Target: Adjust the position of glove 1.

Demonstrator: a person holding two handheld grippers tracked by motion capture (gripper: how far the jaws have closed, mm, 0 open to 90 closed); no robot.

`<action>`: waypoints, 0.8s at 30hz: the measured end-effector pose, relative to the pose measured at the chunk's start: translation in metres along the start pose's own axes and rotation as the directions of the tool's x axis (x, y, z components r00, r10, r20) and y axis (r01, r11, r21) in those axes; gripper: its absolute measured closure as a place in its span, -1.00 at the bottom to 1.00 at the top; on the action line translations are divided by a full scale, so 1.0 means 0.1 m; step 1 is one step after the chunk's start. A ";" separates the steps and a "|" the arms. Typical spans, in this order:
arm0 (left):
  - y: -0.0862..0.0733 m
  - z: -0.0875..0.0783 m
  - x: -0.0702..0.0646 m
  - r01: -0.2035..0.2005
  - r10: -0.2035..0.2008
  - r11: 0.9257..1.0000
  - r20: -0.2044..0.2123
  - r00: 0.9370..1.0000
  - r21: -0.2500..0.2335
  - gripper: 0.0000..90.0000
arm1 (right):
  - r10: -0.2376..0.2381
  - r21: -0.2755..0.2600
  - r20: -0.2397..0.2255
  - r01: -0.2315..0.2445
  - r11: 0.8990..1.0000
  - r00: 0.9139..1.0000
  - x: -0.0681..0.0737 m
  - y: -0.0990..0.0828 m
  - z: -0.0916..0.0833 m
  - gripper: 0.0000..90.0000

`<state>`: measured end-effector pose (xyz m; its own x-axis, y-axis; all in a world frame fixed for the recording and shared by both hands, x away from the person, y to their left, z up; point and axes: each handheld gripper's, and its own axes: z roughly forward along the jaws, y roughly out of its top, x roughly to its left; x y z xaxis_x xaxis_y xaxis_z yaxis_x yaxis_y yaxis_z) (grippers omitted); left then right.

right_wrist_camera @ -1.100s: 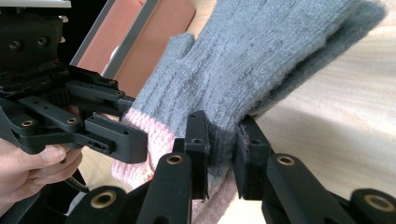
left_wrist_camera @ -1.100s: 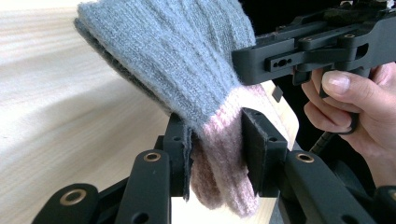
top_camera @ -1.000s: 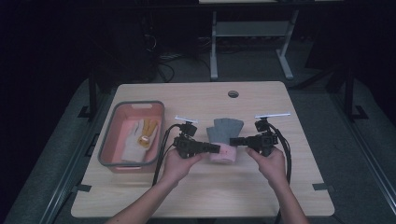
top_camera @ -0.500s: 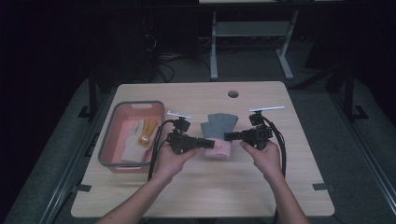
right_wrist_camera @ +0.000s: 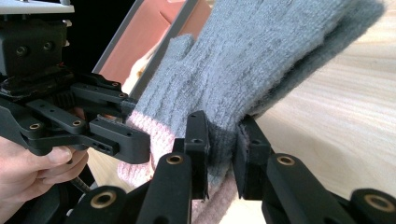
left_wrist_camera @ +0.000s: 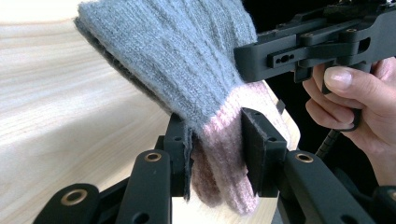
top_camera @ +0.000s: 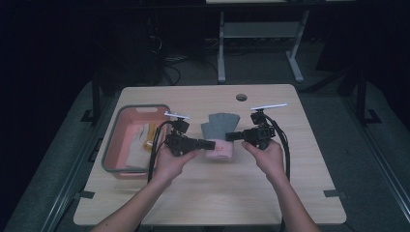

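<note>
On a pale wooden table (top_camera: 203, 193), a person holds two black two-jaw tools, both clamped on one grey knitted glove with a pink cuff (top_camera: 220, 133) near the table's middle. The left tool (top_camera: 209, 143) pinches the pink cuff from the left; the right tool (top_camera: 231, 137) grips the glove's other edge from the right. In the gripper views the glove looks layered, so it may be two gloves stacked; I cannot tell. To the left sits one pink plastic tray with a grey rim (top_camera: 112, 145), holding a few small pale and orange items too small to count. The soft knit could likely slip from either narrow pinch if the hands pull apart unevenly, or a layer could slide free.
</note>
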<state>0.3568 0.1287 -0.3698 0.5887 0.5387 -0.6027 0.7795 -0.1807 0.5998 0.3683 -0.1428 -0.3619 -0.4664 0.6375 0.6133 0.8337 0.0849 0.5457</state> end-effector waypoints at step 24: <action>0.05 -0.40 0.16 0.008 -0.010 0.999 -0.030 0.999 -0.044 0.46 | -0.054 0.042 -0.024 0.055 0.998 0.998 0.28 0.32 0.27 0.72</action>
<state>0.3618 0.1689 -0.3551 0.5745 0.5651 -0.5922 0.7740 -0.1399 0.6175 0.3894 -0.1019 -0.3425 -0.5178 0.6137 0.5961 0.8183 0.1522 0.5542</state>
